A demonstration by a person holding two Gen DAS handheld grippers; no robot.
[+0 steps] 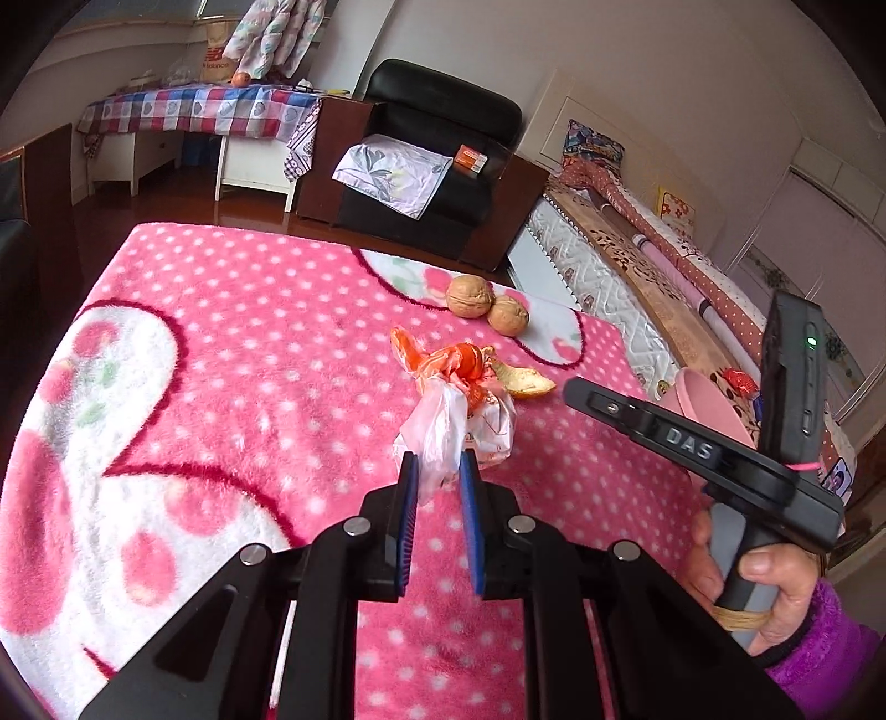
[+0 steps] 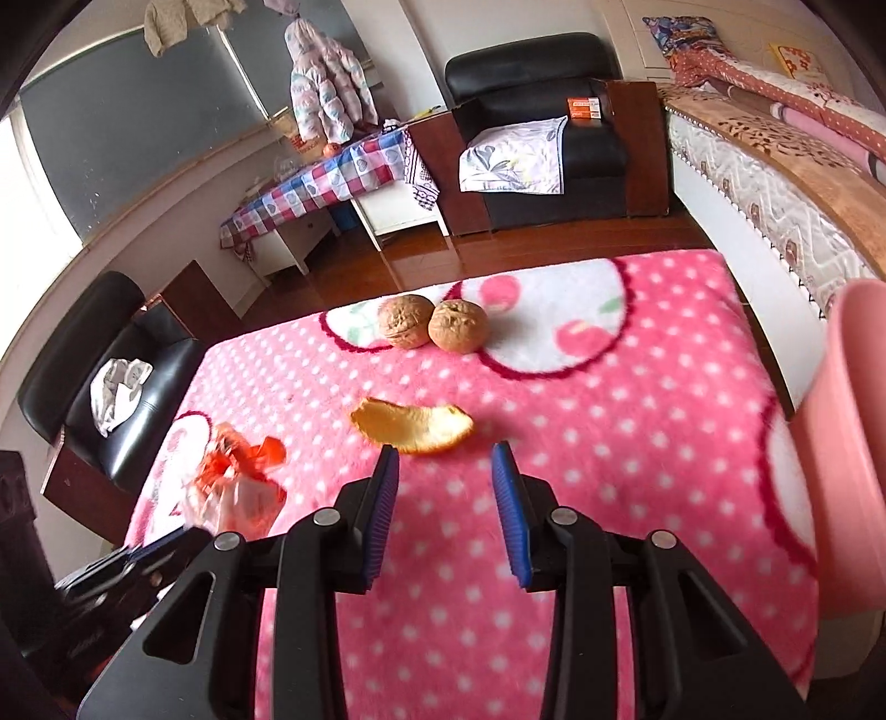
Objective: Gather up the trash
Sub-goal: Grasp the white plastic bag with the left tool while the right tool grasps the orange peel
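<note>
The left gripper [image 1: 437, 471] is clamped on the bag [image 1: 443, 432] while the right gripper [image 2: 446, 459], jaws apart and empty, points at the peel [image 2: 412, 426] just ahead — its long axis crosswise.

Raised letters "DAS" on the black top of the right hand-held gripper [image 1: 576, 390], seen from the left wrist view. Far back, a brown paper bag [image 1: 217, 52] on the cloth-covered bench carries a red logo with "new balance" under it, small and only just legible. Orange box [image 2: 584, 107] on the armchair arm has print, too small to read in either view.
</note>
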